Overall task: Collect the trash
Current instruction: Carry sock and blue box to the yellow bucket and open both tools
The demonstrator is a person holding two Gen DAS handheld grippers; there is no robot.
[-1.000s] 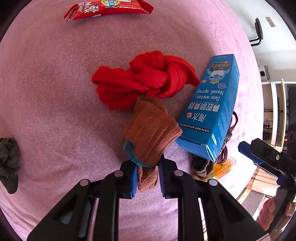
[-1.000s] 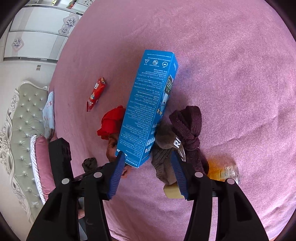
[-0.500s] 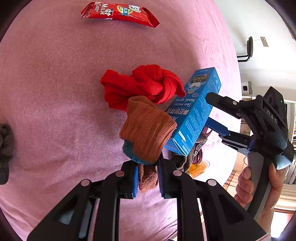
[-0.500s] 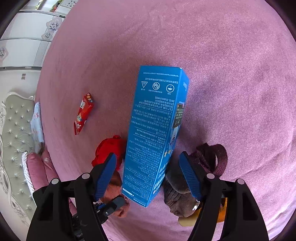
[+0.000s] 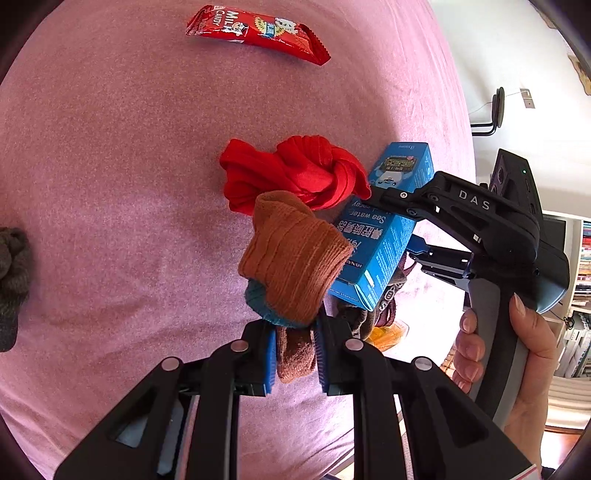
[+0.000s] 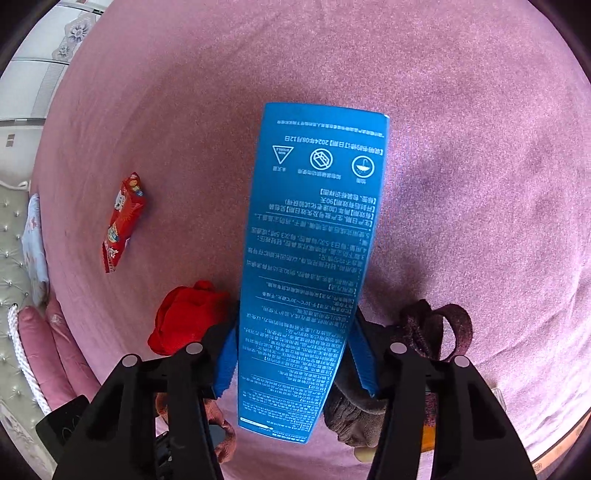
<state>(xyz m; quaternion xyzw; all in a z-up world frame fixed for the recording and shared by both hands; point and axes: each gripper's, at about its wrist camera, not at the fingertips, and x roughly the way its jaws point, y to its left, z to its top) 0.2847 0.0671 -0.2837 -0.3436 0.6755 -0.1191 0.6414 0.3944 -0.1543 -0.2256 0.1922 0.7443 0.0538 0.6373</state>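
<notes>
1. Pinching a brown sock (image 5: 295, 258), the left gripper (image 5: 295, 354) has its two blue pads squeezed tight on the sock's lower end. The sock sticks up above the jaws, off the pink bed cover (image 5: 110, 184).
2. The right gripper (image 6: 295, 354) has a tall blue box (image 6: 314, 240) between its blue pads. Its jaws have just been closing in on the box, and both pads now sit against the box's sides, gripping it.
3. In the left wrist view the blue box (image 5: 384, 236) is just beside the brown sock, with the right gripper (image 5: 395, 221) clamped around it. A hand (image 5: 517, 362) holds that gripper's handle.
4. A knotted red sock (image 5: 295, 170) lies on the bed cover behind the brown sock and next to the box.
5. A red candy wrapper (image 5: 258, 31) lies flat on the cover, well apart from the socks.
6. A dark purple sock (image 6: 439, 328) and a grey-brown sock (image 6: 354, 406) lie bunched by the right gripper's right finger.
7. A dark grey sock (image 5: 13, 280) lies at the left edge.
</notes>
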